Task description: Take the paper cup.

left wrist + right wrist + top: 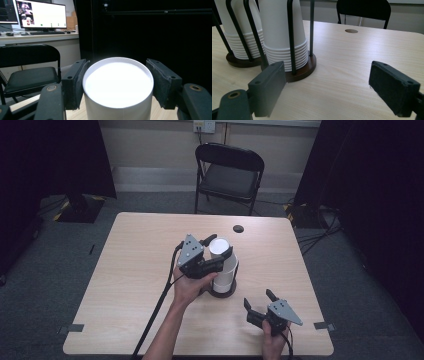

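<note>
The left claw (pixel 214 249) hung over the counter's (pixel 135 270) middle, its jaws clamped on a white cup (pixel 220 251). The right claw (pixel 260 301) sat near the counter's front right corner, jaws spread wide.

We saw the left gripper (pixel 117 87) with its jaws set against both sides of a white paper cup (pixel 118 86), bottom up, at the lower centre of the frame. A strip of pale wooden surface (pixel 75 115) lay beneath. A black folding chair (pixel 28 75) stood at left, and a lit monitor (pixel 41 13) sat upper left.
</note>
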### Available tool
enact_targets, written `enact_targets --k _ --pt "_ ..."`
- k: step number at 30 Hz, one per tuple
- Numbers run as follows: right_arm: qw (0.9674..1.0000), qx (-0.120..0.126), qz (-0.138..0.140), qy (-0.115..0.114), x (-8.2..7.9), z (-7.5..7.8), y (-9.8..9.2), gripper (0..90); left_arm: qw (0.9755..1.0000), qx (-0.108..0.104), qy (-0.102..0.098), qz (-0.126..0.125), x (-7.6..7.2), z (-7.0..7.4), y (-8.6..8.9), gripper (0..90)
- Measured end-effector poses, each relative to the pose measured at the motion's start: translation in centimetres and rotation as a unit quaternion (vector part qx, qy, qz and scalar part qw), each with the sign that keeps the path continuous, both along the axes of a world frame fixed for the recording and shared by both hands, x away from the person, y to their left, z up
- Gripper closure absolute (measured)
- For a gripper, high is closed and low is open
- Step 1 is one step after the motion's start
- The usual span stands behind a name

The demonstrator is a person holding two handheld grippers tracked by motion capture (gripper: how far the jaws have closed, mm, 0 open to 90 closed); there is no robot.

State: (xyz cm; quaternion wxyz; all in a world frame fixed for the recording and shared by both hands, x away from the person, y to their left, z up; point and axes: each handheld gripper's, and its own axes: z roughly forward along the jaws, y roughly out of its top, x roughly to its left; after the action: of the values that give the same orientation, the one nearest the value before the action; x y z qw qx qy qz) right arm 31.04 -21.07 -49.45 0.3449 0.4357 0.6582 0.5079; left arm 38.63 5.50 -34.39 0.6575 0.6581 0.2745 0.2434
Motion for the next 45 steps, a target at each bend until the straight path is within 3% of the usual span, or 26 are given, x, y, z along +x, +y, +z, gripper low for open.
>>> enact_targets --k 10,23,38,45 --pt "1.0000 0.000 0.000 0.002 0.0 0.0 0.0 13.1 0.9996 -0.018 0.000 -0.022 -1.4 0.6 2.1 35.4" --pt "1.0000 0.001 -0.003 0.002 0.0 0.0 0.0 13.0 0.9995 -0.022 0.011 -0.020 -2.9 0.1 3.9 35.4" --pt "0.9997 -0.014 -0.019 0.006 0.1 0.0 0.3 13.1 0.9989 -0.027 0.029 -0.027 -4.7 -1.7 5.8 35.4" --pt "0.9999 -0.003 -0.010 0.007 0.0 0.0 0.2 13.8 0.9986 -0.010 0.044 -0.028 -5.4 -3.2 6.1 35.6"
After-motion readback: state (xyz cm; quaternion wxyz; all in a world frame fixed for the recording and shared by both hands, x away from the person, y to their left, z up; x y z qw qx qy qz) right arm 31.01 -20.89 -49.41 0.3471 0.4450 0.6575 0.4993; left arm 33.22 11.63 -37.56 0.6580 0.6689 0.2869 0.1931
